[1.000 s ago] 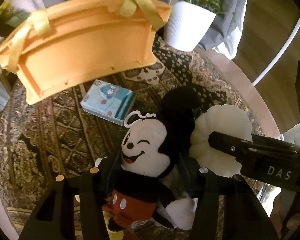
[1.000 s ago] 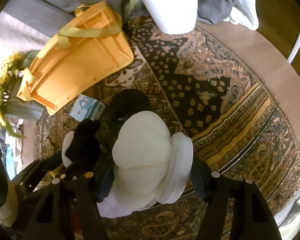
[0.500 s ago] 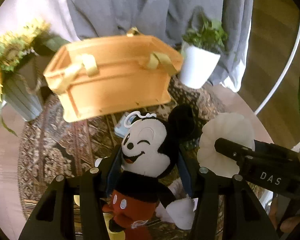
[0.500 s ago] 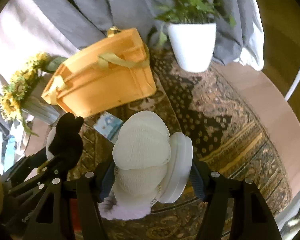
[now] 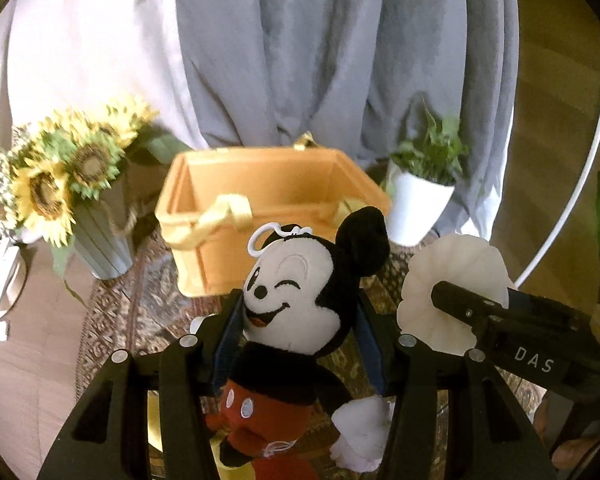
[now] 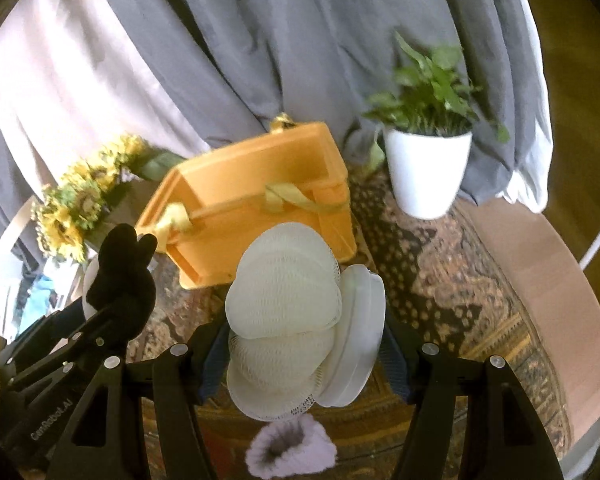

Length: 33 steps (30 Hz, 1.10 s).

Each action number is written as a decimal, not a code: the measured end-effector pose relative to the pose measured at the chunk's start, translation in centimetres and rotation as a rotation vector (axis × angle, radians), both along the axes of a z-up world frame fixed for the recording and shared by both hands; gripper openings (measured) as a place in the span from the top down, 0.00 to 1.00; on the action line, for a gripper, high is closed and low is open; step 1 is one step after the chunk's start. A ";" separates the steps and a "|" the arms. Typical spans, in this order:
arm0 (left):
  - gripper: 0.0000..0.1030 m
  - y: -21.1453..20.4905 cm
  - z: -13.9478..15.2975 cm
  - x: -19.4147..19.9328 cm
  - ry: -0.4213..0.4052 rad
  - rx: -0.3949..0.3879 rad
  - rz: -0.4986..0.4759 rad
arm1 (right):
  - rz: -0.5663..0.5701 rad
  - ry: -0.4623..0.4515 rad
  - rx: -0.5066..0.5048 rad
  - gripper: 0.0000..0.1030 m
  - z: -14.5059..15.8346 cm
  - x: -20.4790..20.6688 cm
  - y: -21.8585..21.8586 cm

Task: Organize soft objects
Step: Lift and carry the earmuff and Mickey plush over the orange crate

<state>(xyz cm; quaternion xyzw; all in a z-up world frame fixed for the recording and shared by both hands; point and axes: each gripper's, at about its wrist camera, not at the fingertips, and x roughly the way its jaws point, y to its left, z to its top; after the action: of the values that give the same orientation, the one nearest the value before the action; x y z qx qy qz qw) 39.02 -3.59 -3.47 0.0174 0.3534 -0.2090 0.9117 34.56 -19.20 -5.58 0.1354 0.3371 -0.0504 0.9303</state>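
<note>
Left gripper (image 5: 300, 324) pinches the mouse plush (image 5: 296, 304) (feet cut off); right gripper (image 6: 300, 344) squeezes white netted pads (image 6: 284, 300) — orange basket (image 5: 268, 216) half hidden behind.

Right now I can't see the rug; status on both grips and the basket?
Left hand-held gripper shut on mouse plush. Right shut on netted white pads. Orange basket ahead, path open.

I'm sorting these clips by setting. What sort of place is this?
Most likely a living room at home: a patterned rug on wood flooring, long grey curtains, a potted plant and a vase of sunflowers by an orange storage basket.
</note>
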 end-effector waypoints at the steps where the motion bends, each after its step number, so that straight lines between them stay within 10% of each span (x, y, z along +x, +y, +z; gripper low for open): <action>1: 0.49 0.2 0.4 0.0 -0.009 -0.005 0.007 | 0.004 -0.009 -0.002 0.36 0.3 0.0 0.2; 33: 0.49 1.9 8.2 5.8 -0.260 0.001 0.113 | 0.088 -0.236 -0.041 0.36 7.7 8.2 1.0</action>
<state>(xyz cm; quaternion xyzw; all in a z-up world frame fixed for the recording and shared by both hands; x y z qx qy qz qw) 44.83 -1.71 4.70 0.0250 0.2327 -0.1528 0.9601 42.76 -18.23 2.16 0.1062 0.2295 -0.0001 0.9675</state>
